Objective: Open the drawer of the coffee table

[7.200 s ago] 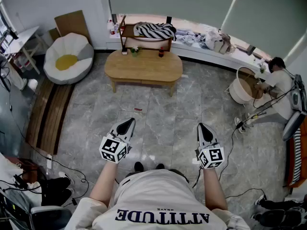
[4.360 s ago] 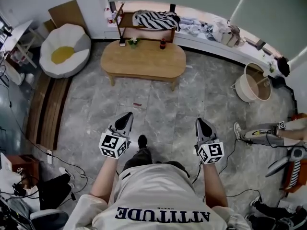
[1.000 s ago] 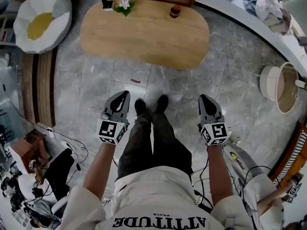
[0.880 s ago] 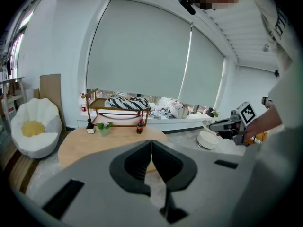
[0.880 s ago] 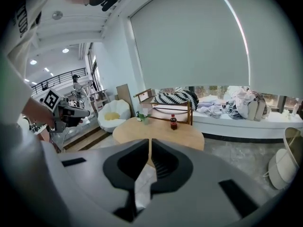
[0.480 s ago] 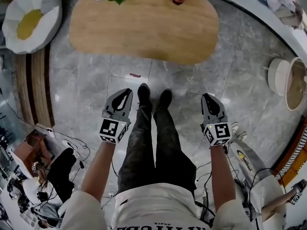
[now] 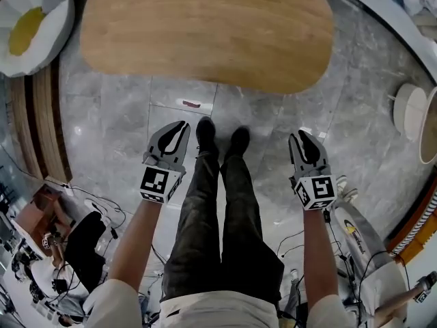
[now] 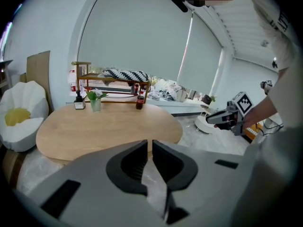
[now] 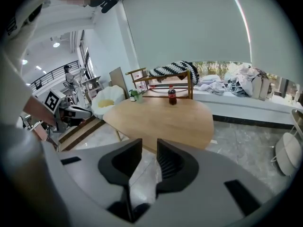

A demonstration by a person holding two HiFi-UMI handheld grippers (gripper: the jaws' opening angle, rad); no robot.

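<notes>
The oval wooden coffee table [image 7: 205,33] fills the top of the head view, and its drawer shows in no view. My left gripper [image 7: 180,125] hangs over the grey floor short of the table's near edge, shut with nothing in it. In the left gripper view the table [image 8: 109,126] lies just beyond the left gripper [image 8: 147,144]. My right gripper [image 7: 301,136] hangs level with it on the right. Its jaws have just been opening and stand a little apart, with nothing between them. The right gripper [image 9: 149,144] faces the table [image 9: 161,119].
My legs and black shoes [image 7: 218,135] stand between the grippers. A red bottle [image 9: 172,95], a small plant [image 8: 96,100] and a wooden shelf [image 8: 113,82] are at the table's far side. An egg-shaped cushion [image 7: 27,19], floor planks [image 7: 41,121], cables [image 7: 89,210] and a white round stool [image 7: 410,111] flank it.
The table has come much nearer and now fills the top of the head view. Both grippers have sunk towards the floor. The right jaws have parted a little.
</notes>
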